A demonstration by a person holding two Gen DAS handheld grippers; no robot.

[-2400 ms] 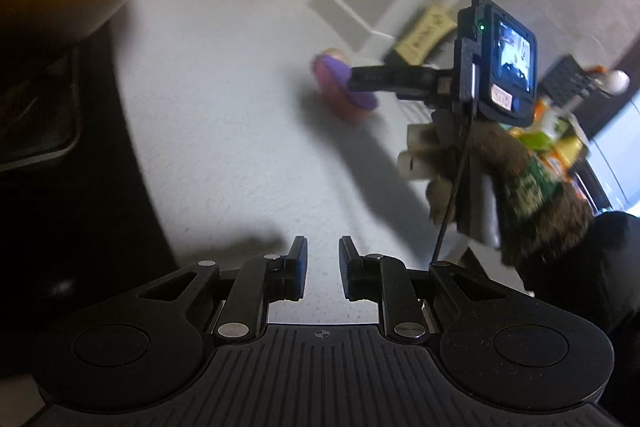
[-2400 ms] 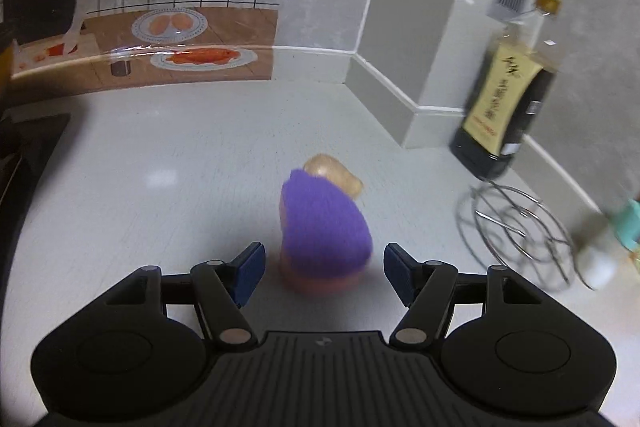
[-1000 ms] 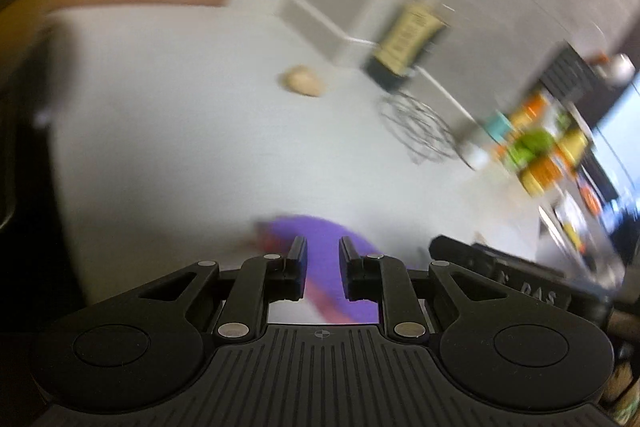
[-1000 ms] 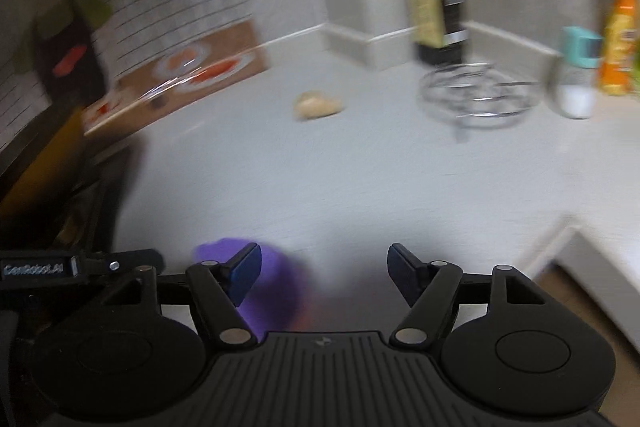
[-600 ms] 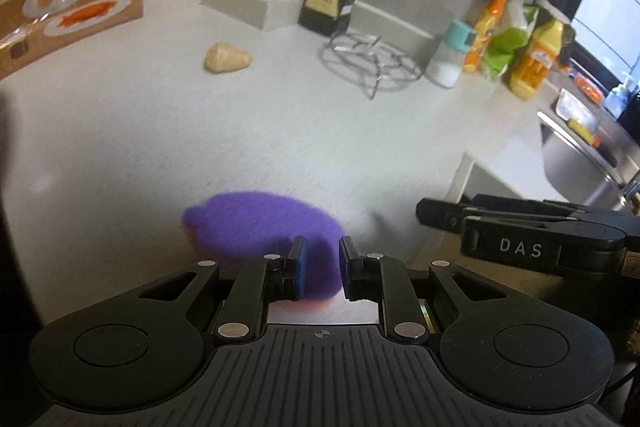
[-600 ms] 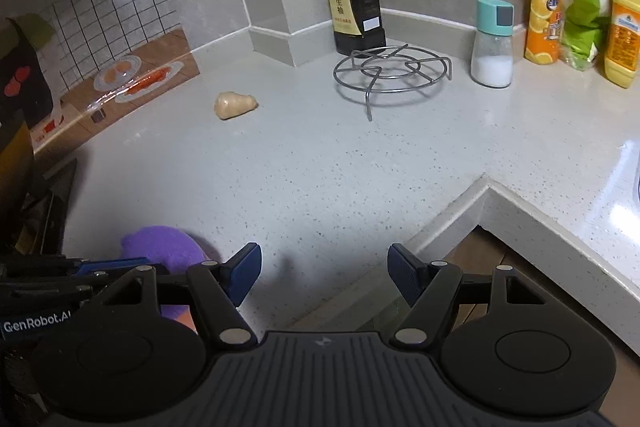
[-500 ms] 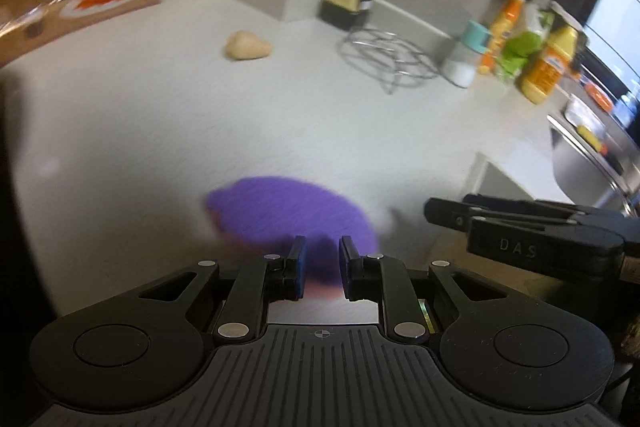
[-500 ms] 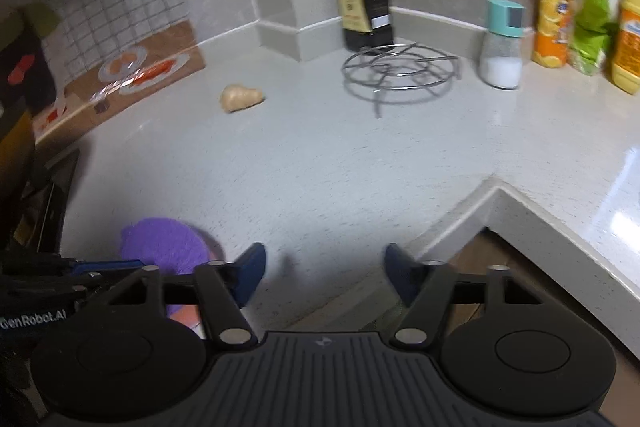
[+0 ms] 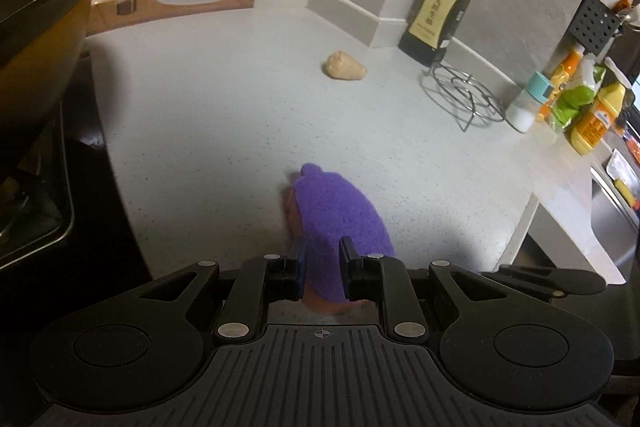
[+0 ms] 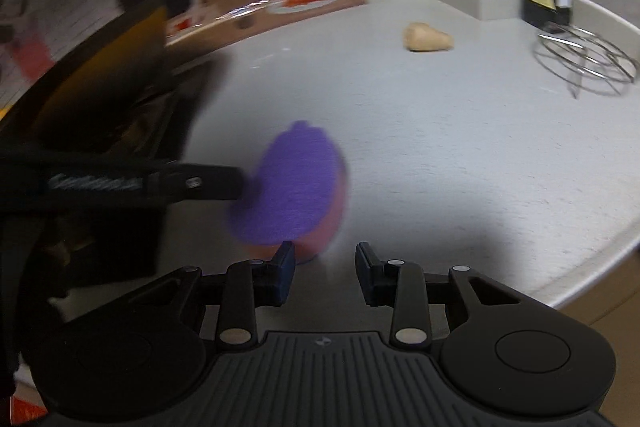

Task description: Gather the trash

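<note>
jaws: left clamped on sponge, right narrowed and empty

left gripper [image 9: 322, 269] clamped on the purple-and-pink scouring sponge [image 9: 338, 219], held just above the white countertop [image 9: 224, 115]. right gripper [image 10: 325, 271] jaws just closing, nothing between them, sponge just ahead to their left. best kept pinched firmly and carried clear of the ginger piece [image 9: 344, 66]. versus half a second earlier: sponge turned lengthwise, right gripper swung nearer.

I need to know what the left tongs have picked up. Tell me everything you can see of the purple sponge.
The purple sponge is an oval pad with a fuzzy purple face, a small nub at its far end and a pink-orange layer behind. It stands on edge on the white speckled counter, clamped near its end between the left tongs. The right tongs sit just short of it, nothing between their fingers.
</note>
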